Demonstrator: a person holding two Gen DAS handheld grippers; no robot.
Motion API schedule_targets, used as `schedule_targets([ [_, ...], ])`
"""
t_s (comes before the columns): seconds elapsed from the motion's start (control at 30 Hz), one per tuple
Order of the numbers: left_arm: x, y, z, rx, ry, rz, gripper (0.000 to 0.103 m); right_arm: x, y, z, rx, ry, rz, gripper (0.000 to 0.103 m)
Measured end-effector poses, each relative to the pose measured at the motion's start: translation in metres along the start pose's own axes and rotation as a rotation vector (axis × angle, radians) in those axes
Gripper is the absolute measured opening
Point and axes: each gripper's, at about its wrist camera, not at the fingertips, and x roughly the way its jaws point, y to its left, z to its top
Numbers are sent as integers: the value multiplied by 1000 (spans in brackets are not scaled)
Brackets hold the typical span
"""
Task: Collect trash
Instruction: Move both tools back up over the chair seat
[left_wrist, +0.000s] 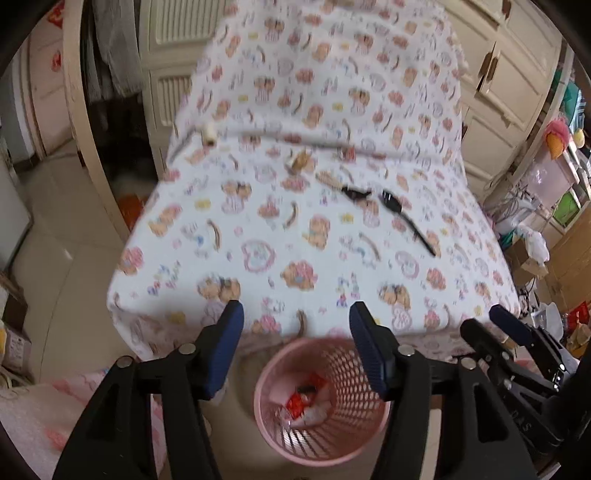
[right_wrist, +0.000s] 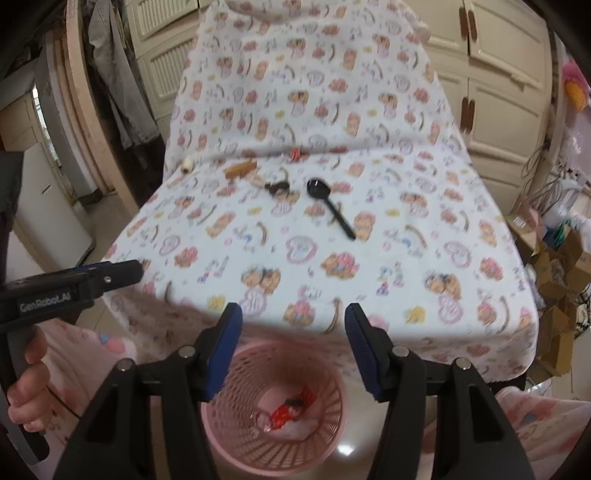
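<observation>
Both grippers, left gripper (left_wrist: 295, 345) then right gripper (right_wrist: 293, 345), tilt down with jaws about half open and empty, pink basket (right_wrist: 236, 373) with wrappers (right_wrist: 288, 413) right below, black spoon (right_wrist: 328, 206) way beyond on the bedsheet (right_wrist: 406, 221).

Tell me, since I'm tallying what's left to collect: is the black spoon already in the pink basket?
No, the black spoon lies on the patterned cloth, while the pink basket below holds only wrappers.

Cloth, plastic and painted wood

A matt printed cloth (right_wrist: 332, 236) is spread over the worktop; a glossy black plastic spoon (right_wrist: 330, 206) lies on it, and the pink basket (right_wrist: 236, 398) is seen as perforated plastic.
</observation>
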Motion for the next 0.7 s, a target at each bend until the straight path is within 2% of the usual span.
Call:
schedule_targets([
  [0.07, -10, -1, 5, 7, -52, 14, 62, -5, 1, 6, -16, -46, -46, 55],
  [0.23, -36, -8, 37, 71, -131, 61, 65, -18, -1, 35, -71, -76, -37, 54],
  [0.3, -48, -10, 59, 113, -171, 77, 65, -30, -2, 55, -110, -113, -31, 53],
  [0.37, -64, -8, 84, 129, -261, 125, 66, -41, -5, 74, -143, -158, -36, 53],
  [0.4, -69, -8, 95, 132, -293, 136, 71, -48, -7, 87, -158, -188, -39, 53],
  [0.47, -76, -8, 119, 162, -336, 118, 73, -55, -11, 106, -174, -233, -41, 53],
  [0.57, -75, -12, 143, 167, -415, 125, 81, -56, -19, 132, -178, -290, -38, 53],
  [0.63, -65, -14, 153, 153, -436, 122, 91, -47, -26, 144, -169, -310, -47, 53],
  [0.7, -47, -12, 155, 151, -439, 131, 94, -35, -37, 149, -132, -312, -54, 51],
])
